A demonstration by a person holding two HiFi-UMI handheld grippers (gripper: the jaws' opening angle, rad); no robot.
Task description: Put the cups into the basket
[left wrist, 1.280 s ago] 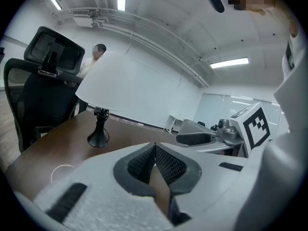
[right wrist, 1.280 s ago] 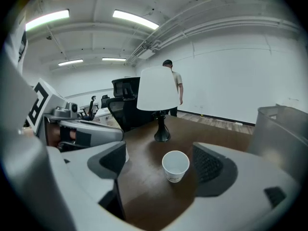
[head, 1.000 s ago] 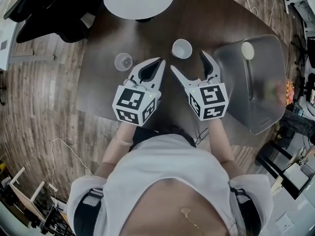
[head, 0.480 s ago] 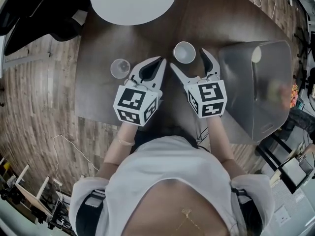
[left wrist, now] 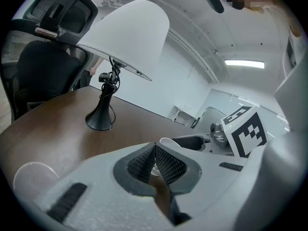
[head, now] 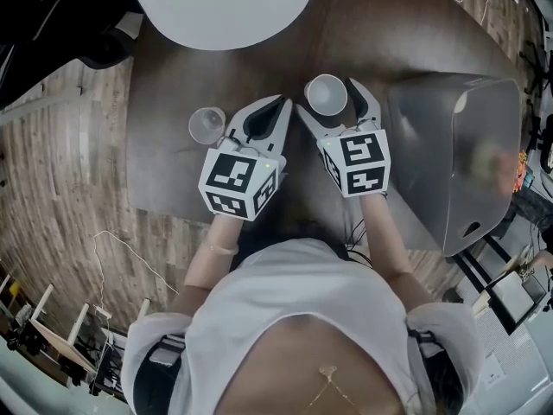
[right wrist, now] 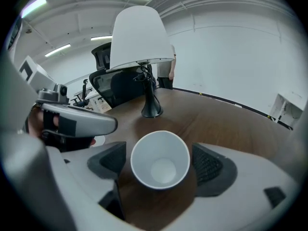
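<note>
A white paper cup (head: 326, 95) stands upright on the dark wooden table (head: 173, 171). My right gripper (head: 329, 100) is open, with one jaw on each side of the cup. In the right gripper view the white cup (right wrist: 160, 160) fills the space between the pads (right wrist: 208, 165), with narrow gaps left. A clear plastic cup (head: 207, 125) stands just left of my left gripper (head: 282, 104), which is shut on nothing. The same clear cup (left wrist: 33, 177) shows low left in the left gripper view. The translucent grey basket (head: 454, 154) lies to the right.
A lamp with a big white shade (head: 220, 3) stands at the table's far side; its black base (left wrist: 100, 119) is ahead of both grippers. A black office chair (left wrist: 38, 66) is at the far left. Cables and clutter lie past the basket on the right.
My right gripper has moved forward, so the white cup now sits between its jaws instead of ahead of them. The left gripper has hardly moved.
</note>
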